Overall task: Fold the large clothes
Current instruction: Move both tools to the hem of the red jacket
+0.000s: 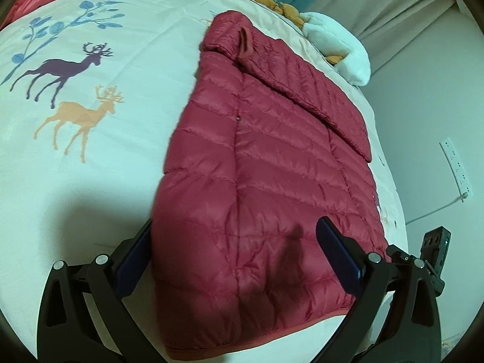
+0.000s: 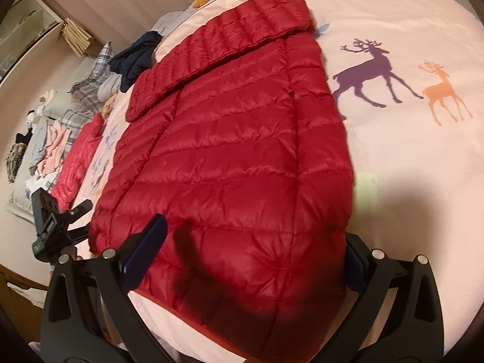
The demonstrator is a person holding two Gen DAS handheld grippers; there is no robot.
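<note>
A red quilted down jacket (image 1: 272, 163) lies flat on the bed, one sleeve folded across its back; it also shows in the right wrist view (image 2: 236, 139). My left gripper (image 1: 239, 242) is open, its jaws wide apart either side of the jacket's near hem corner, one finger (image 1: 335, 248) resting over the fabric and the other under its edge. My right gripper (image 2: 257, 248) is open in the same way astride the other hem corner, with one finger (image 2: 148, 242) on top. The left gripper (image 2: 51, 224) shows at the left of the right wrist view.
The bed has a pale cover printed with deer (image 1: 69, 69). A dark garment (image 2: 136, 57), a second red jacket (image 2: 78, 160) and folded clothes (image 2: 48, 148) lie along the bed's far side. Plush toys (image 1: 335, 39) sit by the headboard. A wall socket strip (image 1: 456, 166) is at right.
</note>
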